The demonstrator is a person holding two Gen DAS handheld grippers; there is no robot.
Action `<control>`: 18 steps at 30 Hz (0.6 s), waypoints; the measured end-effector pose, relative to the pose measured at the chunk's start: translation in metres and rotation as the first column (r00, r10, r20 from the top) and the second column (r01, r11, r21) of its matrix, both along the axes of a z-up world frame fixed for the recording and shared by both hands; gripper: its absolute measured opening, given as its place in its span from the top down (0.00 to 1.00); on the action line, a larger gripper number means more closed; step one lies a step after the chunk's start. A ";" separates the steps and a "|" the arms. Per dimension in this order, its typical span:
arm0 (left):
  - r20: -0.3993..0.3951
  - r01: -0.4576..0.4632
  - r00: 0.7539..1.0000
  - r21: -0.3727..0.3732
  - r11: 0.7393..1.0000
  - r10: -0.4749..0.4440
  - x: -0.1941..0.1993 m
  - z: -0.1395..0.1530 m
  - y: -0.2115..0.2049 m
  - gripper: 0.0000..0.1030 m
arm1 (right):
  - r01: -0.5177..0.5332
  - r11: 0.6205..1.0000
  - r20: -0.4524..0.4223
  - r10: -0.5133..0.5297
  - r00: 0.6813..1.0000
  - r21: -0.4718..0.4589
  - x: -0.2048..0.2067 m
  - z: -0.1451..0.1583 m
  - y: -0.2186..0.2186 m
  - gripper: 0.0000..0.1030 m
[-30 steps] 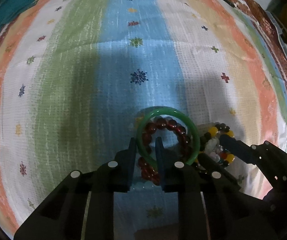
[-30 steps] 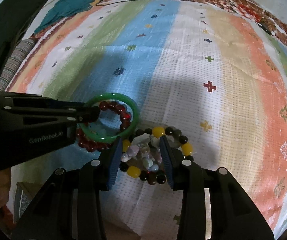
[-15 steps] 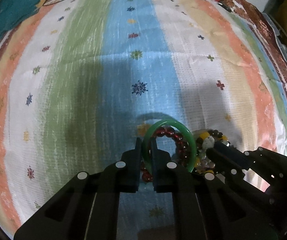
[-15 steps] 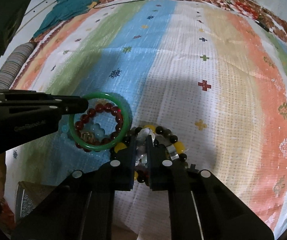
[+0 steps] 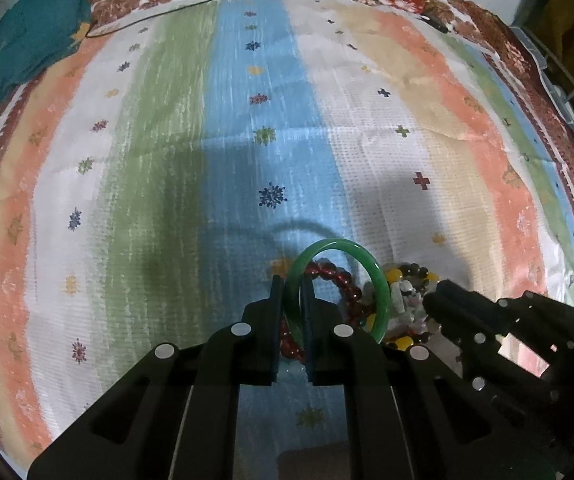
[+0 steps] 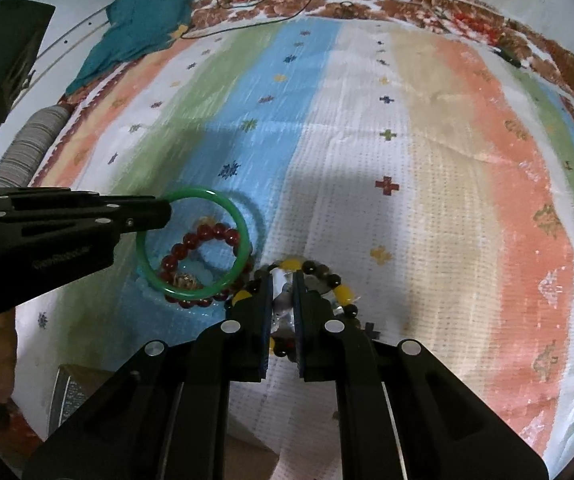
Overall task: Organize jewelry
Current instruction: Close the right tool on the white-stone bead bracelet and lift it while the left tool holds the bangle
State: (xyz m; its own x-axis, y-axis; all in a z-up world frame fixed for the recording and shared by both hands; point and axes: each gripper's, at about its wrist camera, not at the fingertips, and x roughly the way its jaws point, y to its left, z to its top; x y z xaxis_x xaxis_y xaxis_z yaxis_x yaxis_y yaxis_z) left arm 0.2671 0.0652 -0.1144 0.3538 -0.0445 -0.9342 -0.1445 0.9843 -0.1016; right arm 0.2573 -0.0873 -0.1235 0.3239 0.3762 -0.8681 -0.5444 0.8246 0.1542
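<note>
My left gripper [image 5: 293, 286] is shut on the near rim of a green jade bangle [image 5: 381, 284] and holds it tilted up off the striped cloth; it also shows in the right wrist view [image 6: 243, 236]. A dark red bead bracelet [image 6: 203, 236] lies on the cloth beneath it. My right gripper [image 6: 283, 282] is shut on a pale bead bracelet [image 6: 283, 312] that sits inside a yellow-and-dark bead bracelet [image 6: 345, 294]. The right gripper also shows at the lower right of the left wrist view [image 5: 439, 300].
A striped cloth [image 5: 167, 160] covers the whole surface. A teal cloth [image 6: 143, 20] and thin cables [image 6: 271, 4] lie at the far edge. A box corner [image 6: 71, 392] sits at the near left.
Both grippers closed from open: the left on the green bangle, the right on the pale bracelet. The bangle has lifted and tilted off the red bracelet.
</note>
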 end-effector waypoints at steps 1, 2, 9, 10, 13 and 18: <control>0.002 0.003 1.000 0.010 1.000 -0.003 -0.001 0.000 -0.001 0.92 | 0.003 1.000 0.004 -0.003 1.000 0.001 -0.001 0.001 -0.001 0.90; 0.003 0.006 1.000 0.019 1.000 -0.006 -0.002 0.000 -0.001 0.92 | 0.004 1.000 0.008 -0.004 1.000 0.002 -0.002 0.002 -0.002 0.90; 0.030 0.001 1.000 0.031 1.000 -0.001 -0.011 0.010 0.003 0.92 | 0.012 1.000 0.065 -0.014 0.998 0.025 -0.010 0.017 -0.005 0.90; 0.038 0.000 0.999 0.030 1.000 -0.001 -0.013 0.013 0.003 0.92 | 0.013 0.999 0.073 -0.015 0.997 0.030 -0.011 0.020 -0.005 0.90; 0.053 -0.004 0.999 0.028 1.000 0.003 -0.016 0.019 0.003 0.92 | 0.015 0.999 0.093 -0.019 0.995 0.035 -0.014 0.026 -0.007 0.90; 0.102 0.013 0.995 0.057 0.998 -0.019 -0.026 0.031 -0.004 0.92 | 0.028 0.998 0.121 -0.033 0.992 0.047 -0.021 0.032 -0.013 0.90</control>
State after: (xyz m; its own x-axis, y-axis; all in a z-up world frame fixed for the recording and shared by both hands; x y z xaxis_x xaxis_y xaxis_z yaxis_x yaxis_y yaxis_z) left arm 0.2410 0.0616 -0.0830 0.4473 0.0012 -0.8944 -0.1207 0.9909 -0.0590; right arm 0.2364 -0.0999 -0.0911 0.4382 0.4027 -0.8036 -0.5361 0.8347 0.1260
